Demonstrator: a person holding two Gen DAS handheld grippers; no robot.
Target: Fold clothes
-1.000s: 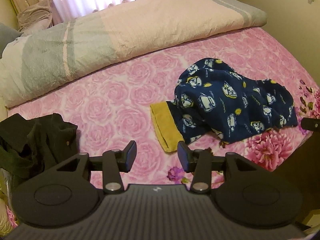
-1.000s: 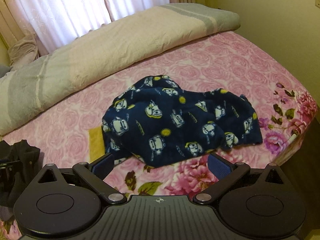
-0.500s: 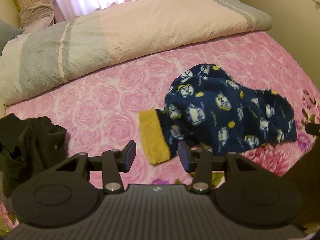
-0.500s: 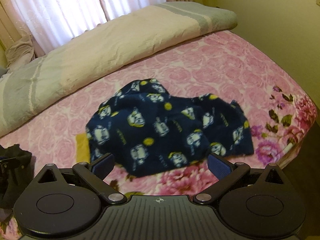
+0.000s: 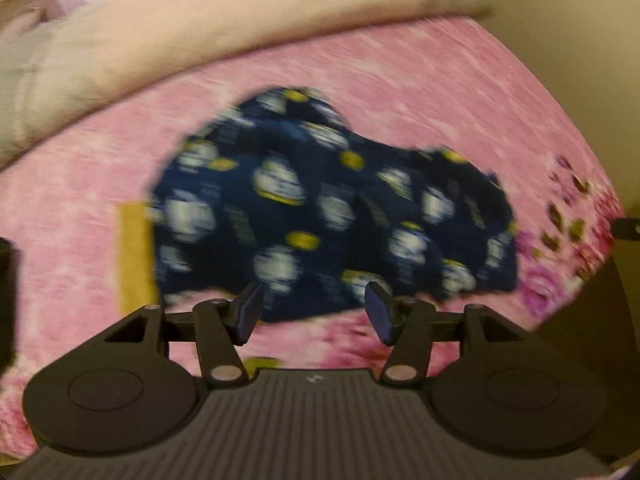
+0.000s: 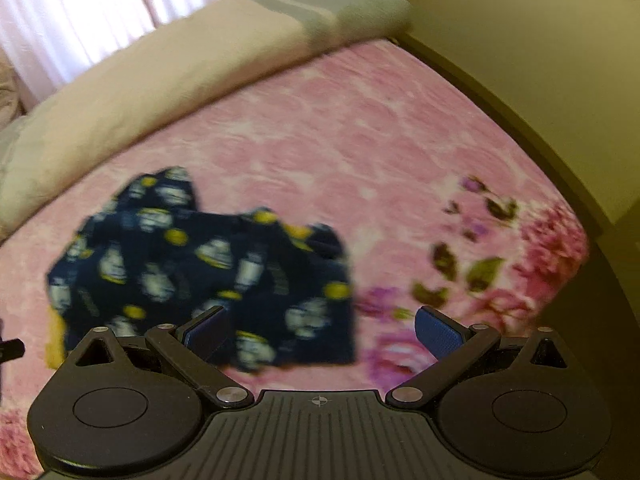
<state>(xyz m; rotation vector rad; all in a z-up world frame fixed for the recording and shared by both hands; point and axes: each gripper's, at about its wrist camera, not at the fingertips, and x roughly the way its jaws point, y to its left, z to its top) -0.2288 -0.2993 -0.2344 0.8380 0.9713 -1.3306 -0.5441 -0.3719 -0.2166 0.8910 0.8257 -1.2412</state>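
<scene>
A crumpled navy fleece garment with white and yellow cartoon prints (image 5: 328, 216) (image 6: 200, 264) lies on the pink rose bedspread (image 5: 400, 92). A yellow cuff (image 5: 134, 256) sticks out at its left side. My left gripper (image 5: 312, 312) hangs over the garment's near edge, its jaws opening with nothing between them. My right gripper (image 6: 320, 330) stands open wide over the garment's right near corner, empty. Both views are blurred by motion.
A rolled beige and grey duvet (image 5: 200, 32) (image 6: 192, 60) lies along the far side of the bed. A dark garment edge (image 5: 6, 300) shows at the far left. The bed's right edge (image 6: 520, 128) borders a yellowish wall.
Both grippers have swept to the right and lower toward the navy garment, which now looms larger. The left jaws have widened. The black clothes pile has almost left the left view.
</scene>
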